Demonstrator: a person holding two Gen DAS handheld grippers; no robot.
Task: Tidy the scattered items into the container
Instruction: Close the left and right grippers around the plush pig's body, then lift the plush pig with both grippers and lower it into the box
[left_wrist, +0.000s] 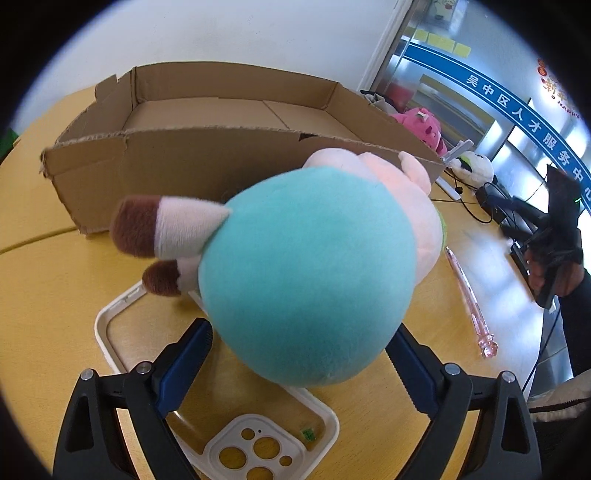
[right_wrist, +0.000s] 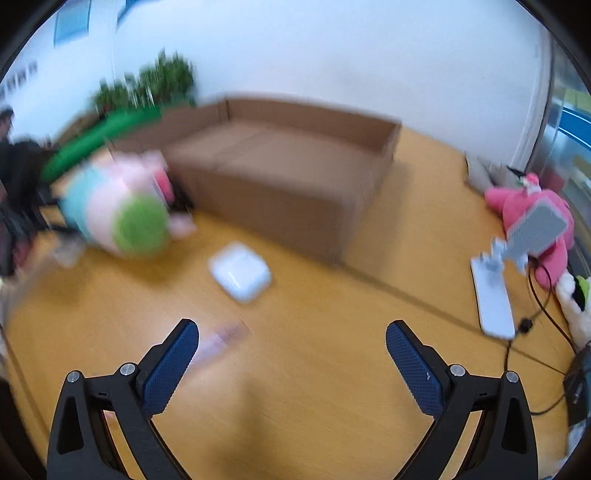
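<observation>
**Plush toy held up by L gripper, cardboard box just beyond**

L gripper (left_wrist: 301, 354) grips the plush toy (left_wrist: 306, 277) betw. both blue pads, jaws clamped on its teal body; toy is lifted off the table (left_wrist: 44, 295), brown-tipped feet pointing left, pink head toward the cardboard box (left_wrist: 207, 122). Box sits open-topped w/ nothing visible inside. White phone case (left_wrist: 236, 443) lies on table under the toy, pink pen (left_wrist: 469, 302) to its right.

R gripper (right_wrist: 291, 363) hangs over bare table, jaws wide apart, nothing betw. them. R view blurred: white case (right_wrist: 240, 275) in front of box, pink plush (right_wrist: 517, 206) far right
</observation>
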